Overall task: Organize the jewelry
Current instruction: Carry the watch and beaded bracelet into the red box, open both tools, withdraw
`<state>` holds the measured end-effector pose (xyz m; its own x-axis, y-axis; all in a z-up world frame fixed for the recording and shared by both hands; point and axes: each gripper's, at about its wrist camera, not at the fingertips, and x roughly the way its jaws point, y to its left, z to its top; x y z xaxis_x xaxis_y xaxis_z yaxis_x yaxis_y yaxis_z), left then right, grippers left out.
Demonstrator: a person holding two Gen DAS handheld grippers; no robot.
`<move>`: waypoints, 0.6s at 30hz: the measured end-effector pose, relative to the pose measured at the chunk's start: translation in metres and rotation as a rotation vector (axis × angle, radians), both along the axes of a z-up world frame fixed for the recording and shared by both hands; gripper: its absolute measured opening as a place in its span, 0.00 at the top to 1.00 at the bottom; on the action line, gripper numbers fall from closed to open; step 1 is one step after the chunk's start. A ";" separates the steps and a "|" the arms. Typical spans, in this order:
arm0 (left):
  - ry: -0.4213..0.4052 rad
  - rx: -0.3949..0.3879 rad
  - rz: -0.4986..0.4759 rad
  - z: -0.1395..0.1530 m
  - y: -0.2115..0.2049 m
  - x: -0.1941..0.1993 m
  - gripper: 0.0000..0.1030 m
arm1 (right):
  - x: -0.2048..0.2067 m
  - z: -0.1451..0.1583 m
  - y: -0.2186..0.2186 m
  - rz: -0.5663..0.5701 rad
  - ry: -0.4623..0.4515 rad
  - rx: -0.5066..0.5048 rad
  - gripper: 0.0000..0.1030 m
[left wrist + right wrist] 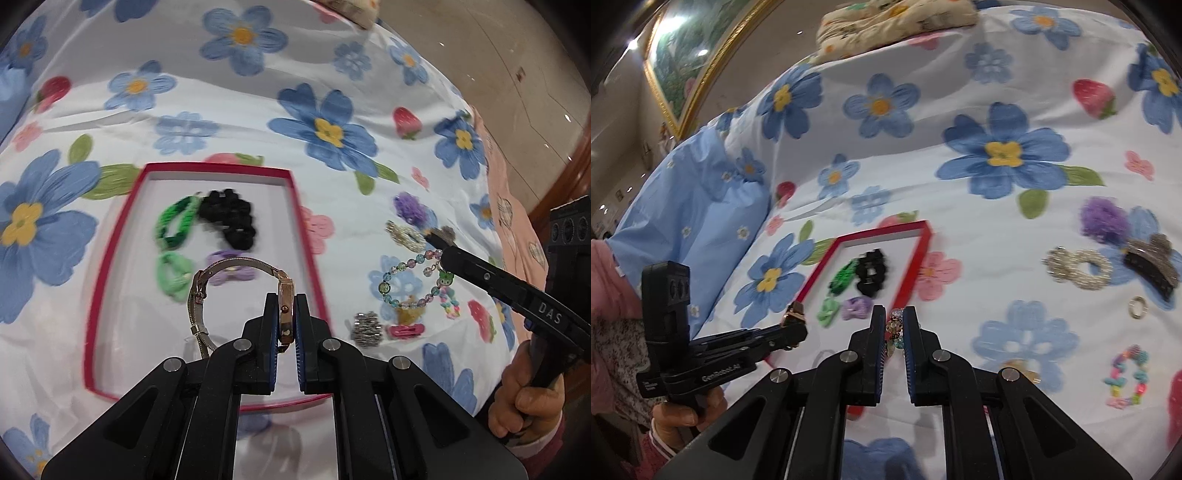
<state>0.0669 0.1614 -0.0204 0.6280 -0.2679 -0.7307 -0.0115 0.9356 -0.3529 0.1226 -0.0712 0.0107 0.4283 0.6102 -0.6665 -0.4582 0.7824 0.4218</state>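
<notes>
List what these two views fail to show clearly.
- Watch dial: left wrist view shows it edge-on between the left gripper fingers; face unreadable.
- Bracelet: right wrist view shows only a few beads, the right gripper fingers hide the rest.
- Box near edge: covered by the gripper bodies in both views.
- Hair ties in the box: motion-blurred, details unclear.

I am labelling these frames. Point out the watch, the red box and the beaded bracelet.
watch (286, 302): left wrist view, on its rose-gold case.
red box (110, 266): left wrist view, on its left rim.
beaded bracelet (391, 273): left wrist view, on the beads of its left curve.
</notes>
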 end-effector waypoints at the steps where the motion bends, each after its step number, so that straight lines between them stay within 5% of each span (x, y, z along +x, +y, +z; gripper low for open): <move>1: 0.001 -0.006 0.015 -0.001 0.007 -0.002 0.94 | 0.000 0.000 0.009 0.018 0.000 0.003 0.91; 18: 0.062 0.005 0.087 -0.028 0.058 0.013 0.94 | 0.006 -0.026 0.106 0.180 0.048 0.012 0.91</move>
